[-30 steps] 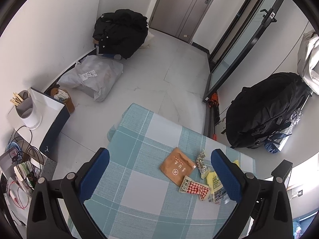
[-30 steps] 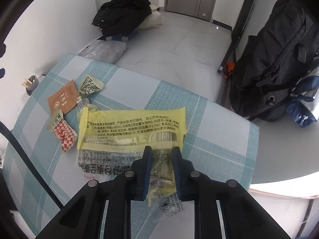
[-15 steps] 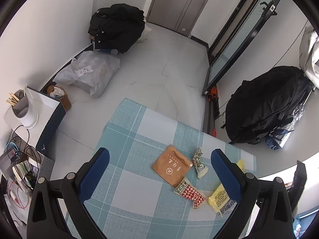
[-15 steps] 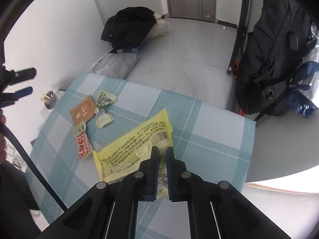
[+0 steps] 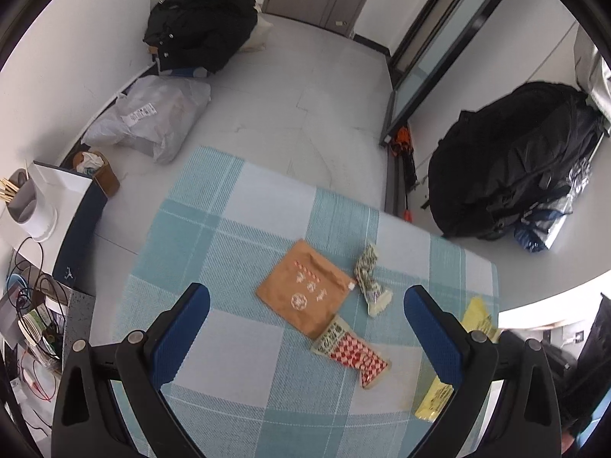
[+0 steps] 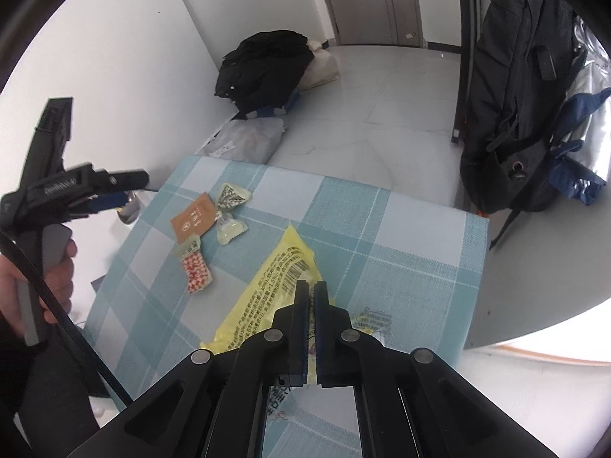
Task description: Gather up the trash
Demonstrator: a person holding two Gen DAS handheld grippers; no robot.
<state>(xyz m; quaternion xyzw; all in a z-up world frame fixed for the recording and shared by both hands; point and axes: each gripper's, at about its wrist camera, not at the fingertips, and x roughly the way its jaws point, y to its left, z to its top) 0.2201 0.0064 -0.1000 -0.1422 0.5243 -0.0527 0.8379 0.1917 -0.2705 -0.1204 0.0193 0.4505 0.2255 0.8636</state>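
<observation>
- Since a second ago, closed fully: right gripper fingers now pinched tight on the yellow wrapper, one end lifted, far corner touching the checked worktop.
- Spread wide, holding nothing: left gripper fingers, above the brown packet, red-checked wrapper and green-printed wrapper.
- Crumpled paper inside a brown floor bin.
</observation>
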